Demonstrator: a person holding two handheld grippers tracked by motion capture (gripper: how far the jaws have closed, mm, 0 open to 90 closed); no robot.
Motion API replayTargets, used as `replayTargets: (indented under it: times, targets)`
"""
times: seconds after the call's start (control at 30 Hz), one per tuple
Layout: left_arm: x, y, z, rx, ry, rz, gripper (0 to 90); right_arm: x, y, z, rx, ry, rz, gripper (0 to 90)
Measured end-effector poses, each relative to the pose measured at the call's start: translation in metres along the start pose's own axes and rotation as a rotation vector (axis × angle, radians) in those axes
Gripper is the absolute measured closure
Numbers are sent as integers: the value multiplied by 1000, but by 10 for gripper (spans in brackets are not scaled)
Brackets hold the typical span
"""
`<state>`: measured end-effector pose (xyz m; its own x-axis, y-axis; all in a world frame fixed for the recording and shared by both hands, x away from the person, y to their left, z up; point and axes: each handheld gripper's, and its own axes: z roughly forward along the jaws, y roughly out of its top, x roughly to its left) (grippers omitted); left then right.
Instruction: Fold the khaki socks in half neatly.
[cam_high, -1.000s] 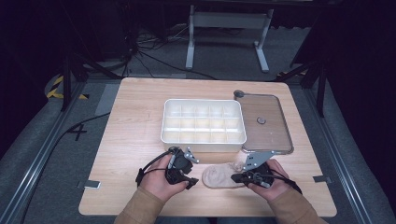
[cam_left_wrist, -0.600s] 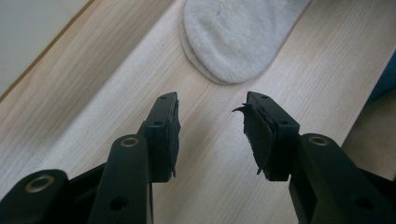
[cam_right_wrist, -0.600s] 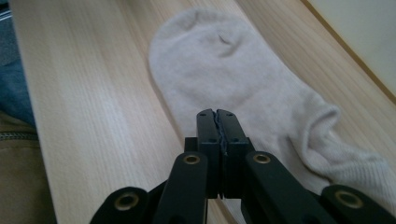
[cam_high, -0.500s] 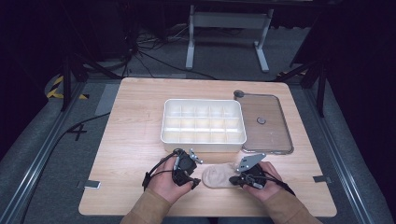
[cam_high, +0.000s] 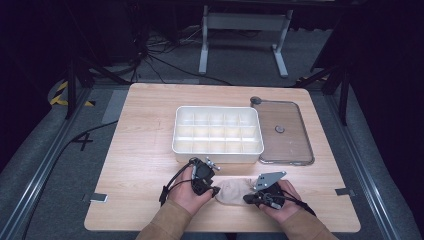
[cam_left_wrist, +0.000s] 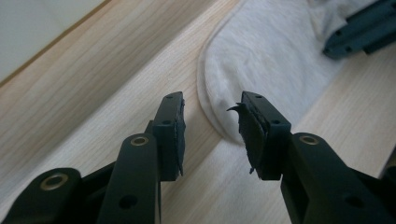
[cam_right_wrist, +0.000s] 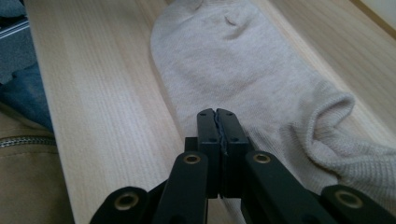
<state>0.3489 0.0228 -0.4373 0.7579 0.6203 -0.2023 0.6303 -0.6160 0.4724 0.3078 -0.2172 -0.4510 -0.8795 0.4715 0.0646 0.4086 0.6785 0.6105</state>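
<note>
Both hands have sunk toward the tabletop (cam_high: 145, 165) over the last second, bringing the left gripper (cam_high: 212, 189) and right gripper (cam_high: 248, 199) down to either end of the beige ankle sock (cam_high: 234, 190), which lies flat on the near part of the wood, in front of the white compartment tray (cam_high: 217, 131) and well short of the clear lid (cam_high: 282, 131) beside it; the sock itself looks to have kept its place between the earlier high views and this one; as I judge it, this descent means the work is passing from approach to taking hold, probably to fold or lift the sock toward the tray. In the left gripper view the left gripper's jaws have just been narrowing and stand partly apart, the sock's rounded toe edge (cam_left_wrist: 219, 126) lying in the gap just beyond the pads, which do not press on it; nothing is held there yet. In the right gripper view the right gripper's (cam_right_wrist: 217, 116) jaws are pressed fully together, tips resting over the sock's body near the ribbed cuff (cam_right_wrist: 336, 140); whether a thin pinch of fabric is caught between them is hard to tell from this angle, though none shows.
</note>
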Motion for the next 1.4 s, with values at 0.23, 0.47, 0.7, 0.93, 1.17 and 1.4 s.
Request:
replayTargets:
  times: [0.23,0.47,0.7,0.93,1.17,1.4]
  targets:
    - [-7,2,10,30,16,45,606,2,-3,0,-17,-1,10,900]
    - [-16,2,12,36,19,102,731,4,-5,0,-30,-8,-1,900]
    - [-20,0,12,31,21,107,847,5,-3,-2,-40,-46,-20,900]
    - [-20,0,7,47,32,115,851,-9,4,-3,-124,-96,38,900]
    - [-17,-3,-6,30,3,110,850,-5,7,12,-87,-68,24,900]
    - [-18,-2,-16,13,-6,104,850,-1,9,14,-81,-79,5,900]
